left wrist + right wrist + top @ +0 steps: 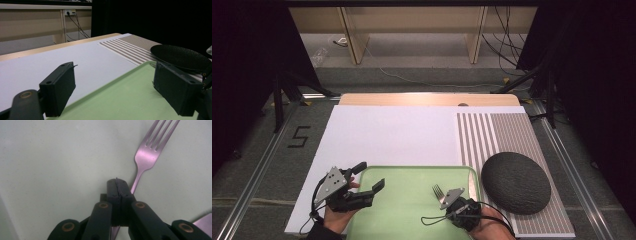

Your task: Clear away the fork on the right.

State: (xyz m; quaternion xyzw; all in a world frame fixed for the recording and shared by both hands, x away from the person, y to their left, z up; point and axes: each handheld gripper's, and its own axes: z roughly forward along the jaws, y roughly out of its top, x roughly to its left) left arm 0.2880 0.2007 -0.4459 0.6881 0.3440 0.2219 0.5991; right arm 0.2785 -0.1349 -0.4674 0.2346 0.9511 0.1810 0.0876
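Pale green plastic forms the tray (412, 200) that lies at the near edge of the worktop (387, 135), and both grippers hang over it. In the right gripper view, the right gripper (117, 185) has its two black jaws pressed flat together, and the handle of a metal fork (147, 157) runs under them and comes out just beyond the tips; whether the pads actually pinch the handle cannot be told. The fork's tines point away from this gripper, up and to the right in that view, and the fork lies over the green tray floor. In the high view the fork (438, 191) shows just ahead of the right gripper (451, 199), which a hand holds from below. The left gripper (368, 176) stands with its jaws spread wide and nothing between them, one jaw over the tray's left rim and one inside it. Ahead of it and to its right sits a dark round plate (181, 57) on a striped mat (130, 47), just beside the tray's far corner.
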